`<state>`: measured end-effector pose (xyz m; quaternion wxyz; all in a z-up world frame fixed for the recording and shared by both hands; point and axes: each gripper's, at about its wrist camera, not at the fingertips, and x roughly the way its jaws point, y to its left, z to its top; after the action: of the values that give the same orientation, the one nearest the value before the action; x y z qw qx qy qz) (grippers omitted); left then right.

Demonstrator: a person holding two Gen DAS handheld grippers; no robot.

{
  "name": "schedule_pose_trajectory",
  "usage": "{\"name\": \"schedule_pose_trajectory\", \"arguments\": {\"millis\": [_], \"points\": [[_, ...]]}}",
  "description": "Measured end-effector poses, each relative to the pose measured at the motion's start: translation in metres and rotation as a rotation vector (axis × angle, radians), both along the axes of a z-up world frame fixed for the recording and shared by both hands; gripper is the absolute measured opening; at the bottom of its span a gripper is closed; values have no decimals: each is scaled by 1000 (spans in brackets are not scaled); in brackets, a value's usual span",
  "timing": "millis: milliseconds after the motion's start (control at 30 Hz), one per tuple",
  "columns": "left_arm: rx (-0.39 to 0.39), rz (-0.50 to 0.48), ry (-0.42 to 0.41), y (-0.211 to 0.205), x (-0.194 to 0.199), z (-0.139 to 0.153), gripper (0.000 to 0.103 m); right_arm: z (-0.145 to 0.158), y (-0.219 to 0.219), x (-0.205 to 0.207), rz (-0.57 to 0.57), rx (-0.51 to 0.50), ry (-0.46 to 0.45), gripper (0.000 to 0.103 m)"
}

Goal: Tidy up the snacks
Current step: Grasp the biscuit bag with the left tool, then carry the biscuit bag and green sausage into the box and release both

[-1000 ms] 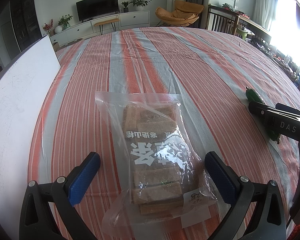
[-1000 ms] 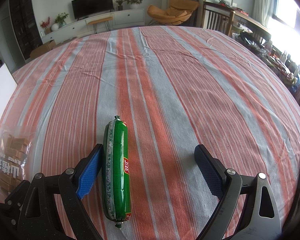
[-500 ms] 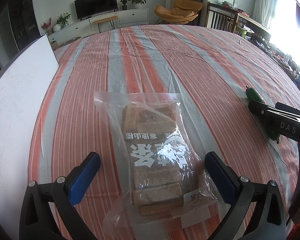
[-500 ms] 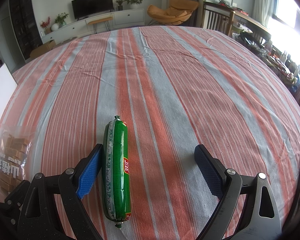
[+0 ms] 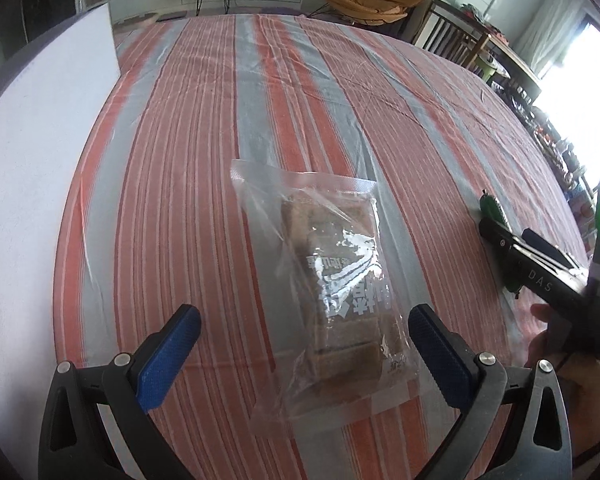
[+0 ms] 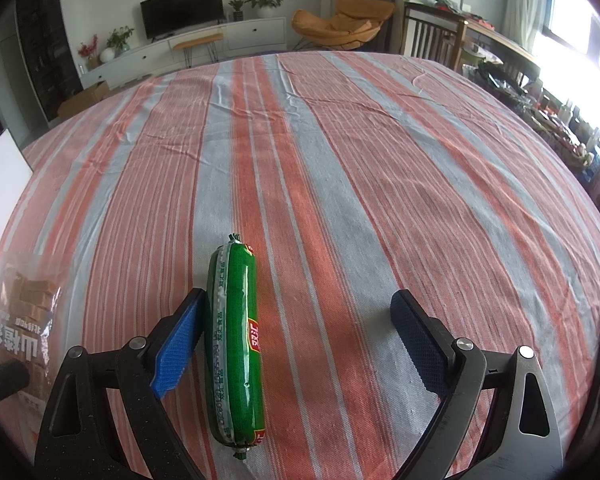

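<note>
A clear bag of brown snack bars (image 5: 336, 288) lies flat on the striped tablecloth. My left gripper (image 5: 300, 344) is open just above it, with the bag's near end between the blue pads, nearer the right one. A green sausage (image 6: 236, 344) lies lengthwise on the cloth. My right gripper (image 6: 296, 336) is open around it, with the left pad beside the sausage; I cannot tell if they touch. The bag also shows at the left edge of the right wrist view (image 6: 24, 312). The sausage tip (image 5: 492, 208) and the right gripper's body (image 5: 540, 272) show in the left wrist view.
A white board (image 5: 32, 152) lies along the table's left side. The striped tablecloth (image 6: 340, 184) stretches away ahead. Chairs, a cluttered side table and a TV cabinet stand beyond the table's far edge.
The left gripper has swung and shifted left, so the bag now sits toward its right pad and looks angled. The right gripper and sausage have not moved.
</note>
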<state>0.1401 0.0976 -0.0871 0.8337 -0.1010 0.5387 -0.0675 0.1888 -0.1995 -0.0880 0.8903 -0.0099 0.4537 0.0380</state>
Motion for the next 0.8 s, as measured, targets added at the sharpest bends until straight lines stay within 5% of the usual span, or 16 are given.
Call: {"name": "schedule_pose_trajectory", "arguments": {"millis": [233,467,500,533,667,800], "points": [[38,34,-23,7,5,12,102,18,-51,23,-26,314,281,90],[248,-63,-26,-40,10,-5,99,30,-5,30,76,125,331,84],[263,-70,-35,-44,9,-5,95,26,6,28,103,99,348,63],[260,-82,-48,-46,9,-5,83,21,13,28,109,71,370,28],[186,-92,-93,-44,3,6,37,20,14,16,64,49,363,23],[24,-65,-117,-21,-14,29,36,51,5,-14,75,164,279,23]]}}
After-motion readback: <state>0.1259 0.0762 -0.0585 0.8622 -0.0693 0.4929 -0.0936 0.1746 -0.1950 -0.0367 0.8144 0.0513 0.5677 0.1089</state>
